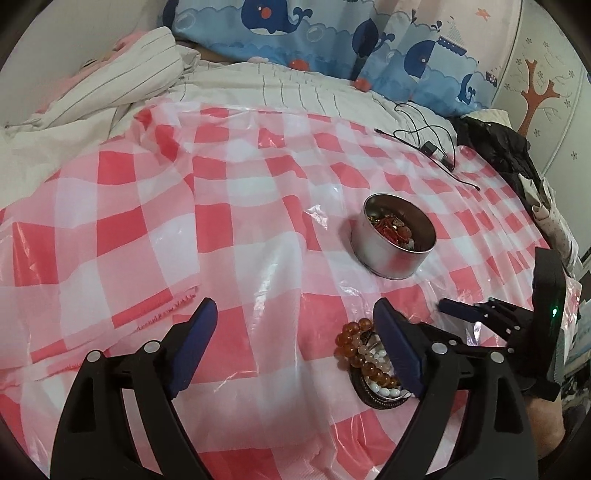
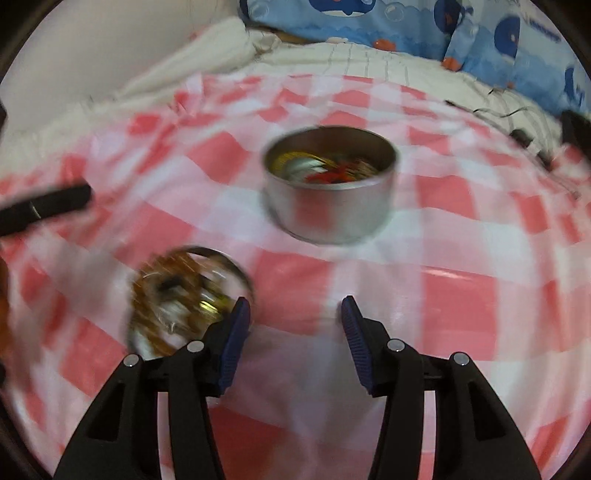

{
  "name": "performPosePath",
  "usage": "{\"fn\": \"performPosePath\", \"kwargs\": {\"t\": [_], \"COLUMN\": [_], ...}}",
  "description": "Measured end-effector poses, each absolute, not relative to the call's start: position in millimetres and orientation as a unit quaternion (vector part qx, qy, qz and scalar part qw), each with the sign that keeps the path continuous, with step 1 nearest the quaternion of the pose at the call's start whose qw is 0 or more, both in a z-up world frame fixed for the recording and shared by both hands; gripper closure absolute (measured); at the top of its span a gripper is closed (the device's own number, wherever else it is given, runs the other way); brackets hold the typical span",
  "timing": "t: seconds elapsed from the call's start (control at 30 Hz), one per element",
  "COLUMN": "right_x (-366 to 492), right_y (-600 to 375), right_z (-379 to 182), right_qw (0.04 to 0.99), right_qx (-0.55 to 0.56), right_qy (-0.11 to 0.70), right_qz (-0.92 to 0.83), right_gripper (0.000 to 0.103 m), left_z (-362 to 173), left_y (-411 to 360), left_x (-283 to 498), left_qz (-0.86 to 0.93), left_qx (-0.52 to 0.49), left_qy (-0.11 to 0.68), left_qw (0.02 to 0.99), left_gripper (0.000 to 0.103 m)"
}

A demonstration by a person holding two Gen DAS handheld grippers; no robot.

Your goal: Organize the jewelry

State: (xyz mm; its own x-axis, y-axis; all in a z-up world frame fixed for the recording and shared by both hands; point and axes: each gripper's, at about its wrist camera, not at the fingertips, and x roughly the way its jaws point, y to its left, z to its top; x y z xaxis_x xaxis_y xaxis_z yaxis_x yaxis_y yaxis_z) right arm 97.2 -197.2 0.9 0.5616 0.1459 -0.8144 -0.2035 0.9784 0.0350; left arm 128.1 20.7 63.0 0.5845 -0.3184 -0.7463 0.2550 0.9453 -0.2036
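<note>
A round silver tin (image 1: 393, 240), upright and lidless, holds red trinkets well ahead of the left tool (image 1: 295, 343). Amber bead bracelets (image 1: 360, 347) heap on a shallow lid (image 1: 380, 400) beside its right finger.

Bed (image 1: 295, 88) under red-checked plastic sheet (image 1: 258, 206); whale-print curtain (image 1: 332, 33) behind; tree-decal wall (image 1: 535, 85) at right.

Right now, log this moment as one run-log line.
left gripper: open, empty | right gripper: open, empty | bead bracelets: heaped in tin lid | round tin: upright, holds jewelry | surface: red-checked plastic sheet
</note>
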Motion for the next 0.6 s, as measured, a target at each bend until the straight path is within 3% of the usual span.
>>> {"fn": "performPosePath", "kwargs": {"t": [0.2, 0.43, 0.6], "right_x": [61, 30, 20], "right_y": [-232, -267, -271], "right_z": [-1, 5, 14], "right_qw": [0.888, 0.890, 0.896], "right_qx": [-0.050, 0.038, 0.082], "right_qy": [0.456, 0.452, 0.428], "right_qz": [0.043, 0.047, 0.085], "right_gripper": [0.049, 0.044, 0.043], "left_z": [59, 45, 40], "left_y": [9, -25, -23], "left_x": [123, 114, 121], "left_qz": [-0.168, -0.226, -0.250], "left_qx": [0.009, 0.077, 0.023], "left_qy": [0.433, 0.449, 0.464], "left_qw": [0.886, 0.861, 0.850], "left_gripper": [0.020, 0.020, 0.020]}}
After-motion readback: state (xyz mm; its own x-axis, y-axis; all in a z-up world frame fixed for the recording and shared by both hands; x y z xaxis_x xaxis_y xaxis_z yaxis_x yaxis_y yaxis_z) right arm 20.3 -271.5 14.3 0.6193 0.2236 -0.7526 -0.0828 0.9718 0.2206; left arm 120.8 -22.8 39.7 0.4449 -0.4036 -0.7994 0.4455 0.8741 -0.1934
